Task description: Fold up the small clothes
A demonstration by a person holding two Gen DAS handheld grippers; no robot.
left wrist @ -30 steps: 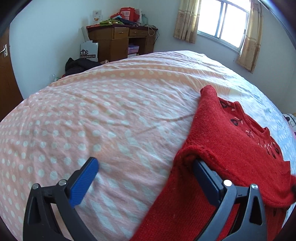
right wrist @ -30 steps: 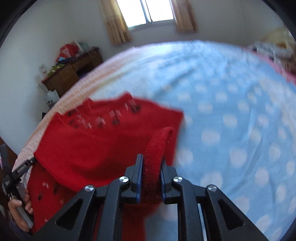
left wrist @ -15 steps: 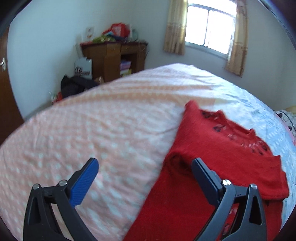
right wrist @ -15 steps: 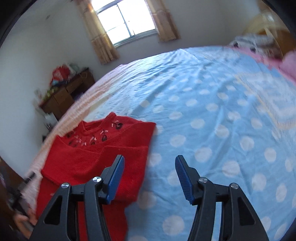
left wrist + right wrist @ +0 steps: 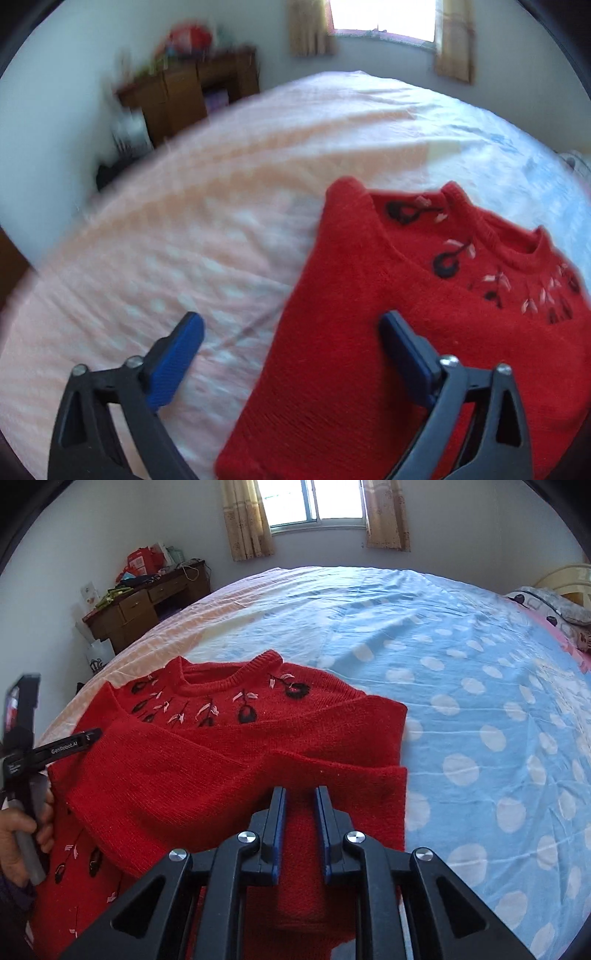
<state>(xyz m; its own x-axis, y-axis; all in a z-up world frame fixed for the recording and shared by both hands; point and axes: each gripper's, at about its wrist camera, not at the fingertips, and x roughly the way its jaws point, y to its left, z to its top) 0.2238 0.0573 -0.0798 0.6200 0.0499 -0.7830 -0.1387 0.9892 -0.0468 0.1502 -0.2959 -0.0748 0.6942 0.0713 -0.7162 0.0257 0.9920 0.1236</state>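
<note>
You have a red knit sweater (image 5: 236,771) lying flat on the bed (image 5: 480,686), neckline toward the window, dark embroidered flowers around the collar, and both sleeves folded inward across its chest, overlapping.

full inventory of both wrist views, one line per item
sweater: 1, red with black and pink embroidery, flat on bed, both sleeves folded across the chest
bed sheet: 1, pink and blue with white dots, under sweater
desk: 1, brown wood, cluttered top, far left by wall
window: 1, tan curtains, far wall
pillow: 1, patterned, far right
left gripper: 1, black with blue pads, open over sweater's edge
right gripper: 1, jaws narrowly apart over sweater, grip unclear
</note>
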